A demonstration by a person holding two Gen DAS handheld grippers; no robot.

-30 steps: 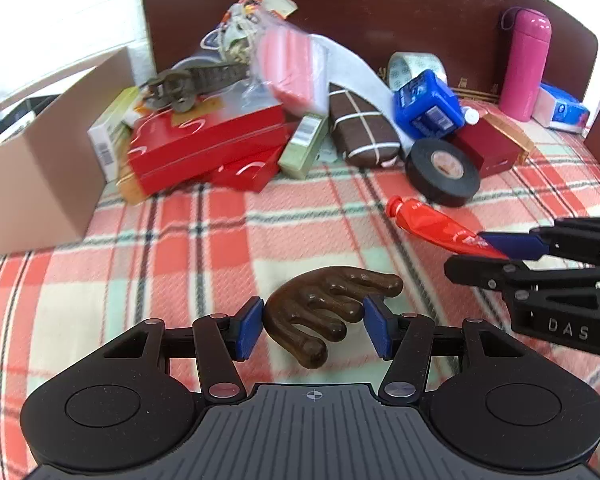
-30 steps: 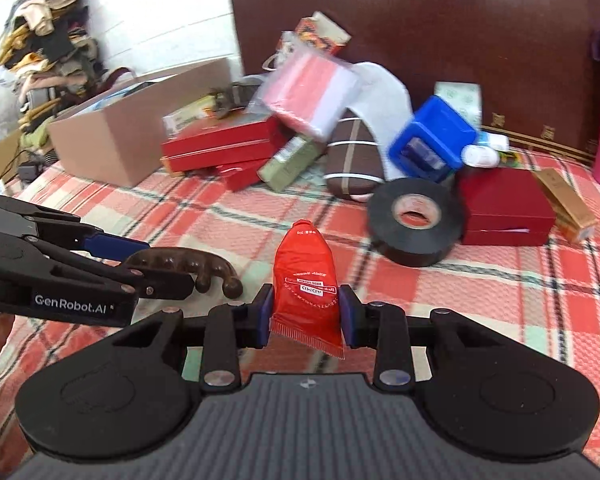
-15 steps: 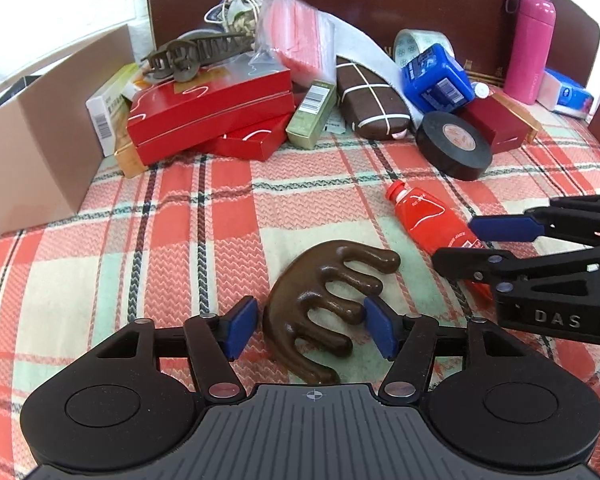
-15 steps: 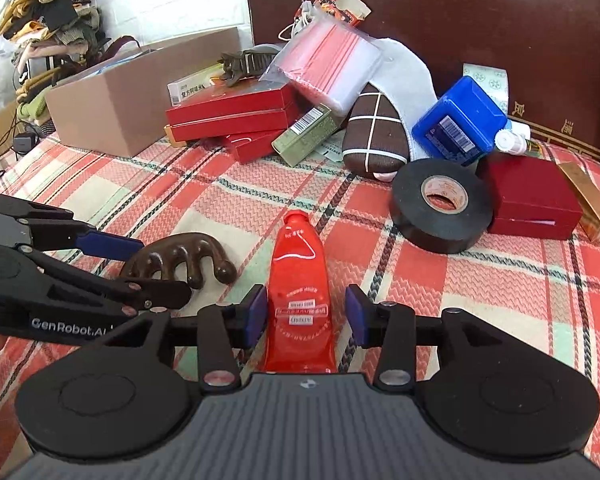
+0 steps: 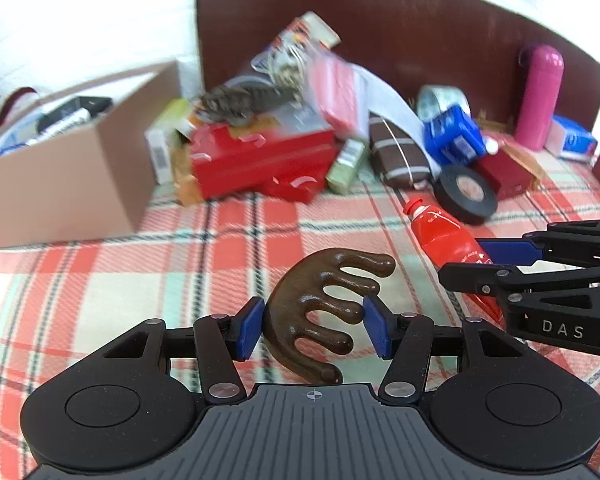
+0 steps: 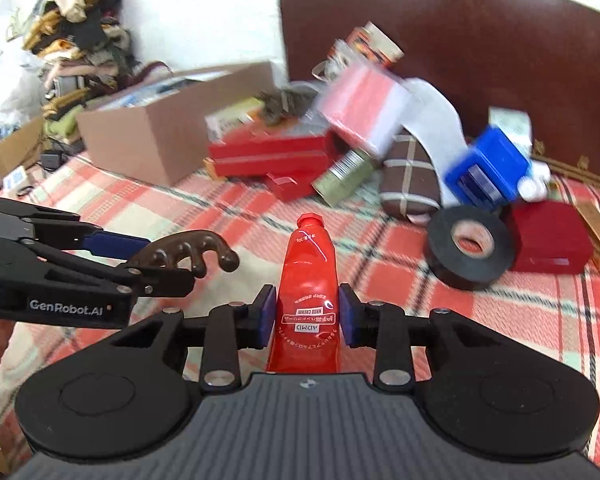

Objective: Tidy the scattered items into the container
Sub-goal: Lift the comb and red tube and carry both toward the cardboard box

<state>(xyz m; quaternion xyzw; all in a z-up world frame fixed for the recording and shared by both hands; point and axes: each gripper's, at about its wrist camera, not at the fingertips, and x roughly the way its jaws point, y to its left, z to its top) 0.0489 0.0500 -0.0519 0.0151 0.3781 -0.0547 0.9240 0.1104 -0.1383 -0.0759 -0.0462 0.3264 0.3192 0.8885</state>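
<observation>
Two grippers: both yours, both loaded
left gripper [image 5: 314, 326]: clamped on brown comb [image 5: 320, 312]
right gripper [image 6: 306, 316]: closing on red tube [image 6: 306, 280], cap pointing forward
cardboard box [image 5: 60, 184]: ahead-left of your left gripper, on the bed [image 5: 100, 300]

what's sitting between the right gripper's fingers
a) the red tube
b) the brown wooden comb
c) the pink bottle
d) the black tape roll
a: in the right wrist view the red tube stands between the blue pads of the right gripper, whose jaws are closing on it, while the brown wooden comb is in the left gripper.
</observation>
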